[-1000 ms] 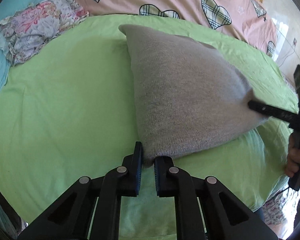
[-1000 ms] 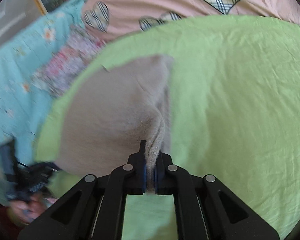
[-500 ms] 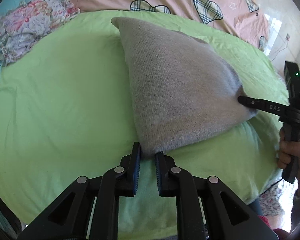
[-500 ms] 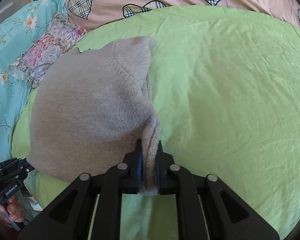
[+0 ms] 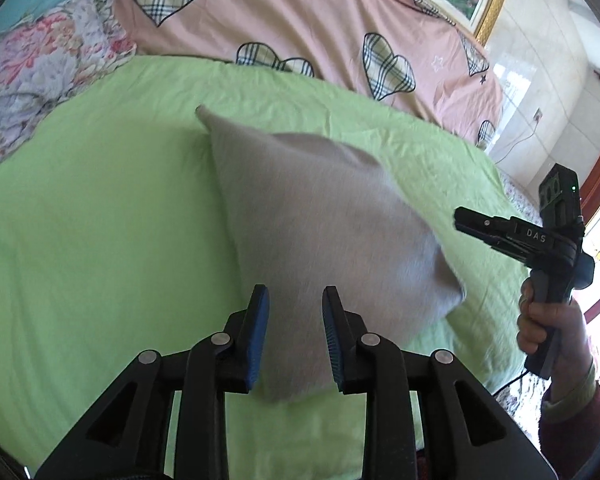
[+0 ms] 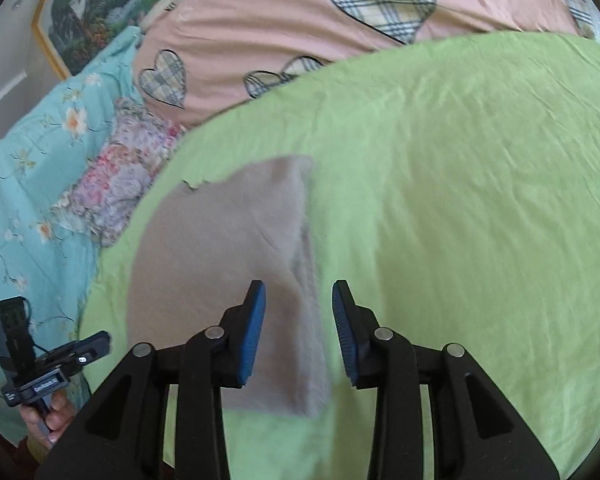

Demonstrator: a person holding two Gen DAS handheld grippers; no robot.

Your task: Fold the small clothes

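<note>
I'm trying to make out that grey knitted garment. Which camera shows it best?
The left wrist view: the grey knitted garment lies nearly whole on the green sheet, with two corners visible. The right wrist view shows it blurrier, its near edge behind the right claw.

Bright daylight fills both of my views, coming from the window side at the right edge of my left camera, where the pale wall (image 5: 540,92) is washed out. The green sheet (image 5: 100,220) is evenly lit, its creases throwing only soft shadows. The grey garment (image 5: 320,208) is smeared with motion blur, more so in my right view, where the whole frame looks soft. My black fingers (image 6: 256,332) stay sharp. Fisheye bending curves everything, and dark vignetting closes the corners.
</note>
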